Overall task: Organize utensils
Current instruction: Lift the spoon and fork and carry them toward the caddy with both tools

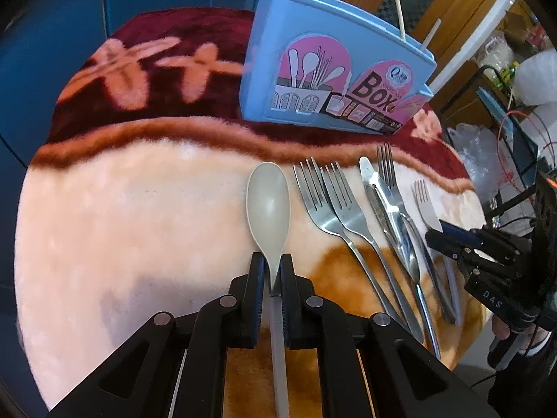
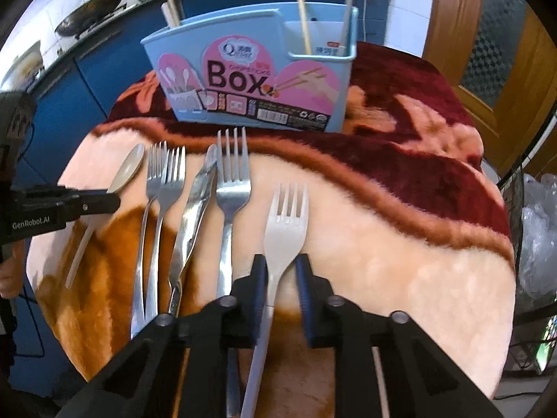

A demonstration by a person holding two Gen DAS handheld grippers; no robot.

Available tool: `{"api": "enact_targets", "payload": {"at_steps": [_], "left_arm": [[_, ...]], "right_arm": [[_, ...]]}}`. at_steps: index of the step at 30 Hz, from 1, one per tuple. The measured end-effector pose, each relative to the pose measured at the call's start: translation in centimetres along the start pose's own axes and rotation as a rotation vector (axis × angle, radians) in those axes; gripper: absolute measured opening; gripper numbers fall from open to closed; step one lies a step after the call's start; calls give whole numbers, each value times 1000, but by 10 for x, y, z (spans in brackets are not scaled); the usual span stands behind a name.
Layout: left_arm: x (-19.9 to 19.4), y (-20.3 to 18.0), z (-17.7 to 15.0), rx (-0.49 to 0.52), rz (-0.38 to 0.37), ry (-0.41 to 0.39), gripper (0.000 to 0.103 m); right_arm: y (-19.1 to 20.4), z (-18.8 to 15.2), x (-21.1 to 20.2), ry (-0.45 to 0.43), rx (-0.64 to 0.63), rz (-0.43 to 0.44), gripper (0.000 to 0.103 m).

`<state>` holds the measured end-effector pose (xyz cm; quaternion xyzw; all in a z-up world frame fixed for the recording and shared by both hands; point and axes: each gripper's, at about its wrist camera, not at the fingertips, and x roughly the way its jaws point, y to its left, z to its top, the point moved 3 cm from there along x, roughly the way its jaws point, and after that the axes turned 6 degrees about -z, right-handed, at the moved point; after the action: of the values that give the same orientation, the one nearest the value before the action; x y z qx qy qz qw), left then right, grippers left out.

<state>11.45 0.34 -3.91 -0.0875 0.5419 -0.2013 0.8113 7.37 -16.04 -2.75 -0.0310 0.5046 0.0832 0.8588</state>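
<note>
Two plastic utensils sit between gripper pads on a plush blanket. At 6 o'clock in the left wrist view, the left gripper (image 1: 271, 271) is clamped narrow on the neck of a pale grey-beige plastic spoon (image 1: 268, 205), its smooth oval bowl pointing toward 12 and its thin straight handle running back between the ribbed pads. At 6 o'clock in the right wrist view, the right gripper (image 2: 282, 271) straddles the neck of a white plastic fork (image 2: 285, 223) with four short tines; the left pad touches the handle, the right pad stands just clear of it, so the jaws are narrow but not pressing from both sides.

Between the two lie shiny steel pieces, side by side with tines toward 12: a pair of overlapping metal forks (image 2: 163, 177), a metal knife (image 2: 198, 195) with a wavy reflective blade, and a taller metal fork (image 2: 232, 174).

Toward 12 o'clock stands a light-blue plastic utensil box (image 2: 313, 111), a curved-front holder with pink printed labels reading "Box" and chopsticks (image 2: 302, 17) standing upright in its compartments.

Everything rests on the fleecy blanket (image 2: 400, 244), peach and orange in the near part, deep maroon with a fuzzy brown band farther off.
</note>
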Motion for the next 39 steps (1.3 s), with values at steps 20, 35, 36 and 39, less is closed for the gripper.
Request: {"api": "enact_targets", "payload": {"at_steps": [20, 35, 36, 39], "left_arm": [[-103, -43, 52, 55, -118, -535, 7], [-142, -57, 137, 80, 1, -770, 7], [-138, -56, 141, 80, 17, -779, 7], [-119, -51, 150, 91, 69, -788, 7]], "right_arm": [[-32, 6, -75, -476, 177, 93, 16], [-37, 5, -88, -586, 171, 32, 15], [-38, 6, -88, -593, 171, 27, 15], [-40, 6, -91, -612, 173, 20, 15]]}}
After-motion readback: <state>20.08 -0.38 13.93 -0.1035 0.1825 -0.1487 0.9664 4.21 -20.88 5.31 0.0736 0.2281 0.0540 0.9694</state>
